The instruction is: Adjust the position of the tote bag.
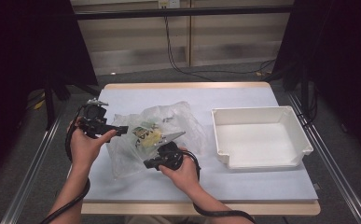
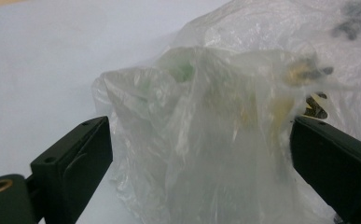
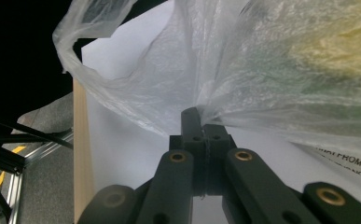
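Right gripper (image 3: 201, 119) clamped on plastic bag (image 1: 157, 135) film, mid-table, left of white bin (image 1: 262, 135). Left gripper (image 2: 199, 154) jaws apart, straddling bunched edge. Probably light, limp, slippery, tear-prone; best pinched at gathered folds. Yellow-green contents (image 1: 145, 135) inside, likely shifting.

lab rig – black curtains (image 1: 24, 56) | aluminium frame rails (image 1: 29, 172)
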`<state>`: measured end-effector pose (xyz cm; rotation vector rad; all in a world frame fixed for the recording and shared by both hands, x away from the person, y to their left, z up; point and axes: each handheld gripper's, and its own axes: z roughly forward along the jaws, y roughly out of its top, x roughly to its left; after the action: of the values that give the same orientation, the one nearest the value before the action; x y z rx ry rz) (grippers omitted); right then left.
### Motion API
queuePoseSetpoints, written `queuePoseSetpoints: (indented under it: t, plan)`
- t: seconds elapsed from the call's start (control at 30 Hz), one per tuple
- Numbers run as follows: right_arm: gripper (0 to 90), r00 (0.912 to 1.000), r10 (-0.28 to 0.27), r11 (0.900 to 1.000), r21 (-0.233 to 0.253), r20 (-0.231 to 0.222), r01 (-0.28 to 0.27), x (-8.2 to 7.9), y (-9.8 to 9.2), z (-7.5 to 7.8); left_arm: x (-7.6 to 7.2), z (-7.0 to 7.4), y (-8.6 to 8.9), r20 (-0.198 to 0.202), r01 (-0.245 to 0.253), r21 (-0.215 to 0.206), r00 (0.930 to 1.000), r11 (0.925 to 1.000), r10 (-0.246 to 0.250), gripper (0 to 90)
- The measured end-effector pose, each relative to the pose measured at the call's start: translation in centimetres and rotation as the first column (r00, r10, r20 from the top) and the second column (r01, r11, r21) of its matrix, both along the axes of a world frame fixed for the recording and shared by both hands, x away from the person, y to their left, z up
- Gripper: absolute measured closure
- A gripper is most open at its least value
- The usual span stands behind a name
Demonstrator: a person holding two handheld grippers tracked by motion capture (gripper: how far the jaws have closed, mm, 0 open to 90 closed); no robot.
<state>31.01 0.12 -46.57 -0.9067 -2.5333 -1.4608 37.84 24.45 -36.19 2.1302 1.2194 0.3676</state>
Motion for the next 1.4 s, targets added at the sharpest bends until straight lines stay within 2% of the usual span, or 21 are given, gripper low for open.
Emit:
queuePoseSetpoints:
  t: [0.03,0.1,0.3,0.33,0.4,0.43,0.47,0.53,0.57,0.6,0.7,0.77,0.8,0.93,1.0,1.03,1.1,1.17,1.2,1.3,1.4]
  plan:
    - [90.0,1.0,0.001,1.0,0.007,-0.002,-0.001,0.0,0.1,0.0,0.2,0.0,-0.4,0.027,0.007,0.0,0.9996,1.0,-0.007,5.1]
    - [90.0,1.0,0.001,1.0,0.001,-0.005,-0.001,0.0,0.1,0.0,0.4,-0.1,-0.7,0.016,0.019,0.007,0.9997,0.9998,-0.02,5.8]
    - [90.0,1.0,0.005,1.0,-0.002,-0.002,-0.005,0.1,0.3,0.2,1.0,-0.8,-2.4,0.038,0.083,0.019,0.9957,0.9963,-0.084,11.8]
    - [90.0,1.0,0.01,1.0,-0.002,0.0,-0.01,0.1,0.3,0.3,1.4,-1.2,-2.6,0.042,0.118,0.064,0.9918,0.9909,-0.121,19.9]
    - [90.0,0.9999,0.01,1.0,-0.002,0.002,-0.01,0.2,0.4,0.3,1.6,-1.5,-2.7,0.039,0.116,0.066,0.9921,0.991,-0.119,22.9]
    - [90.0,0.9999,0.012,1.0,-0.001,0.002,-0.012,0.2,0.4,0.3,1.7,-1.6,-2.7,0.032,0.121,0.066,0.9919,0.9905,-0.123,28.8]
    - [90.0,0.9999,0.016,1.0,-0.007,0.002,-0.016,0.2,0.4,0.3,1.9,-1.8,-2.6,0.022,0.131,0.076,0.9908,0.9884,-0.133,41.5]
    - [90.0,0.9999,0.017,1.0,-0.005,0.0,-0.017,0.2,0.4,0.2,2.3,-2.2,-2.6,0.009,0.107,0.073,0.9941,0.9916,-0.108,45.8]
    - [90.0,0.9998,0.019,1.0,-0.007,-0.003,-0.019,0.3,0.5,0.2,2.8,-2.5,-2.4,-0.007,0.098,0.042,0.9952,0.9943,-0.098,57.8]
    - [90.0,0.9998,0.021,1.0,-0.008,0.0,-0.021,0.3,0.5,0.1,3.1,-2.7,-2.3,-0.018,0.086,0.029,0.9962,0.9959,-0.085,63.3]
    - [90.0,0.9997,0.023,1.0,0.001,-0.01,-0.023,0.3,0.4,0.0,3.9,-2.8,-1.7,-0.053,0.077,0.041,0.9958,0.9962,-0.074,76.5]
    - [90.0,0.9995,0.029,1.0,-0.007,-0.014,-0.029,0.3,0.3,-0.3,4.7,-2.9,-1.2,-0.081,0.057,0.018,0.9952,0.9982,-0.055,82.7]
    - [90.0,0.9994,0.031,0.999,-0.008,-0.013,-0.031,0.2,0.2,-0.5,4.9,-2.9,-1.1,-0.078,0.03,0.014,0.9965,0.9994,-0.029,83.9]
    - [90.0,0.999,0.033,0.999,-0.016,-0.031,-0.033,0.0,0.0,-1.2,6.3,-3.0,-0.1,-0.093,0.017,0.001,0.9955,0.9999,-0.017,85.9]
    - [90.0,0.9986,0.035,0.999,-0.025,-0.04,-0.036,-0.2,-0.1,-1.6,6.9,-3.2,0.3,-0.116,0.039,-0.004,0.9925,0.9992,-0.039,87.6]
    - [90.0,0.9987,0.036,0.999,-0.024,-0.037,-0.037,-0.3,-0.2,-1.7,7.2,-3.6,0.3,-0.113,0.018,-0.008,0.9934,0.9998,-0.018,87.9]
    - [90.0,0.9986,0.033,0.999,-0.02,-0.042,-0.034,-0.5,-0.3,-1.7,7.5,-3.8,0.5,-0.123,0.035,0.018,0.9918,0.9992,-0.033,88.4]
    - [90.0,0.9984,0.038,0.999,-0.02,-0.042,-0.039,-1.0,-0.4,-1.6,7.9,-4.5,0.7,-0.132,0.006,-0.018,0.9913,0.9998,-0.009,89.1]
    - [90.0,0.9984,0.038,0.999,-0.02,-0.042,-0.039,-1.0,-0.4,-1.6,8.1,-4.6,1.0,-0.142,0.023,-0.005,0.9896,0.9997,-0.023,89.1]
    - [90.0,0.9969,0.055,0.998,-0.029,-0.056,-0.057,-1.5,-0.4,-1.5,8.8,-5.3,1.6,-0.159,0.001,-0.016,0.9873,0.9999,-0.004,89.8]
    - [90.0,0.996,0.064,0.997,-0.04,-0.062,-0.066,-1.7,-0.4,-1.4,9.1,-5.6,1.9,-0.151,-0.009,0.003,0.9885,1.0,0.009,90.0]
